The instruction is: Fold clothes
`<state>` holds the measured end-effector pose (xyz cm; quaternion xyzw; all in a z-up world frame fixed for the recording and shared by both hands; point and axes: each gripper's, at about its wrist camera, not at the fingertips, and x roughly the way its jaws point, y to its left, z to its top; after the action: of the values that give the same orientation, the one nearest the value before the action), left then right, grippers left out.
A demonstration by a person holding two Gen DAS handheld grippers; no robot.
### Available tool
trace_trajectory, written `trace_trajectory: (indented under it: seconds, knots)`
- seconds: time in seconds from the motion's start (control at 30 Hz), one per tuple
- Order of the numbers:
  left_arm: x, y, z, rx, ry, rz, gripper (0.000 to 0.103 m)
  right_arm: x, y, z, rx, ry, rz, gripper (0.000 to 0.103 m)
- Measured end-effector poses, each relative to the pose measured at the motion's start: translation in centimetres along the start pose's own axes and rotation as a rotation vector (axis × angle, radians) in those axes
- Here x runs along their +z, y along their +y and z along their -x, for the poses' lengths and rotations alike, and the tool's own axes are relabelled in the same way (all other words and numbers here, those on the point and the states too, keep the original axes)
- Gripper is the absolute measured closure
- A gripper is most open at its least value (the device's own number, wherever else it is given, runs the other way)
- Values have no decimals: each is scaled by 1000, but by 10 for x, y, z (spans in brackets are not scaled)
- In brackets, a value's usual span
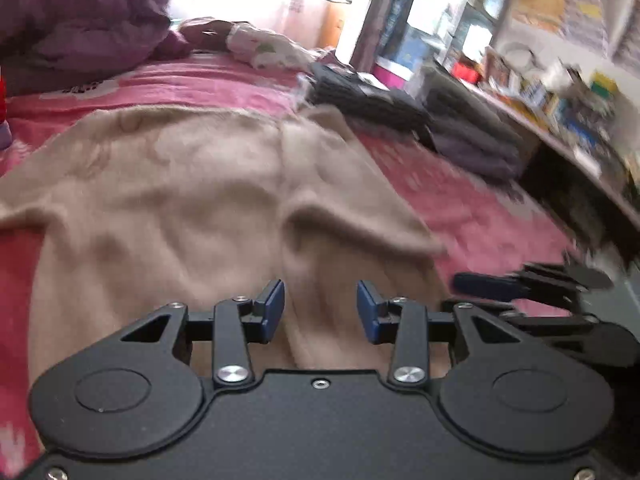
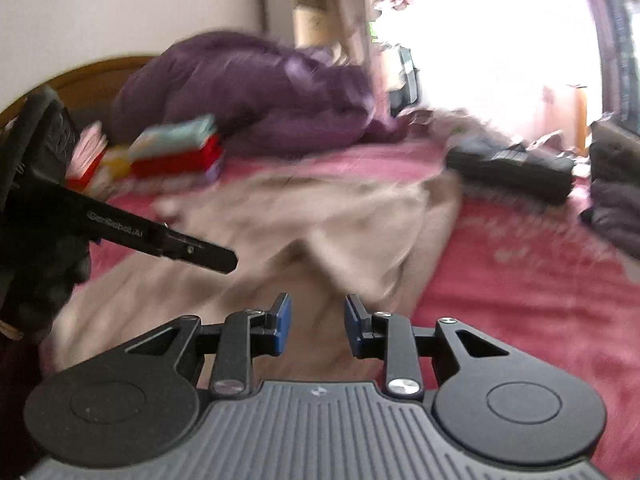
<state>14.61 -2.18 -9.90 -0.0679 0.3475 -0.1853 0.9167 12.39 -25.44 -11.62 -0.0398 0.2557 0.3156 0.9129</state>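
The bed with its pink, patterned cover [image 1: 480, 216] filled both views, and the task's thing, a large beige, soft-knit garment [image 1: 180, 200], lay spread and rumpled over it, reaching from 6 o'clock up to about 12 in the left wrist view, with a raised ridge running down its middle and one flap turned over toward 3 o'clock. A heaped purple quilt [image 2: 248, 88] sat at the far end near 11 o'clock, and a flat stack of dark folded clothes [image 1: 372, 96] rested on the cover at about 1 o'clock, touching or nearly touching the beige garment's far corner. A small pile of red and teal packets [image 2: 176, 152] lay at 10 o'clock in the right wrist view. The risk, as I judged it, lay in the loose wrinkles: a pinch taken on the ridge could catch one layer only, or two unevenly, so any fold would drag crooked; a far edge pulled along might also nudge the dark stack. Both pictures were smeared with motion, so a grasp made at such speed could miss the hem. The left gripper [image 1: 321, 308] hovered low over the near part of the garment with its jaws parted by a moderate gap, nothing between the blue pads [image 1: 274, 300]; whether they brushed the cloth I could not tell. The right gripper [image 2: 318, 322] stood likewise, jaws a little apart and empty, above the garment's near edge, just beside the left one.
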Motion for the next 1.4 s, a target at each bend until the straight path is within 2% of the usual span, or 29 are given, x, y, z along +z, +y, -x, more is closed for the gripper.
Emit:
trace_trajectory:
  seconds: [0.03, 0.07, 0.1, 0.23, 0.33, 0.43, 0.47, 0.53, 0.6, 0.73, 0.83, 0.9, 1.0, 1.07, 1.13, 1.2, 1.27, 1.4]
  knots:
    - [-10, -6, -4, 2, 35, -18, 65, -11, 8, -6, -21, 77, 50, 73]
    - [-19, -12, -8, 3, 70, -35, 65, -22, 16, -9, -55, 119, 112, 72]
    - [-29, -18, -11, 5, 105, -53, 64, -26, 20, -6, -79, 117, 133, 73]
    - [-34, -28, -5, -19, 102, -79, 64, -25, 25, 14, -144, 119, 124, 72]
    - [-38, -36, 0, -37, 99, -98, 64, -28, 34, 30, -164, 78, 127, 72]
    - [-41, -45, 12, 19, 39, -184, 64, -24, 56, 49, -142, -31, 163, 72]
    - [-40, -47, 17, 23, 4, -199, 64, -26, 64, 49, -125, -18, 185, 69]
    - [-39, -50, 28, 33, -67, -228, 64, -36, 76, 36, -122, 93, 244, 66]
    - [-38, -39, 32, 31, -73, -192, 64, -46, 79, 32, -136, 115, 256, 66]
    - [-35, -17, 39, 26, -82, -117, 62, -36, 70, 40, -149, 146, 173, 66]
    - [-32, -1, 44, 23, -89, -61, 60, -36, 70, 51, -162, 130, 124, 66]
    - [-31, 10, 48, 21, -94, -23, 60, -35, 72, 59, -172, 87, 113, 66]
    - [-31, 57, 68, 165, -147, 143, 57, -26, 71, 61, -157, 1, 67, 65]
    - [-34, 90, 76, 247, -137, 287, 57, -21, 70, 55, -151, -18, 30, 64]
    - [-43, 116, 84, 276, -124, 411, 57, -18, 70, 48, -145, -22, 9, 64]
    - [-51, 135, 90, 250, -113, 500, 57, -16, 70, 41, -142, -24, -7, 64]
    - [-59, 143, 90, 194, -112, 559, 57, -13, 64, 33, -139, -32, -58, 64]
    - [-59, 143, 79, 169, -123, 559, 57, -12, 51, 21, -133, -33, -177, 64]
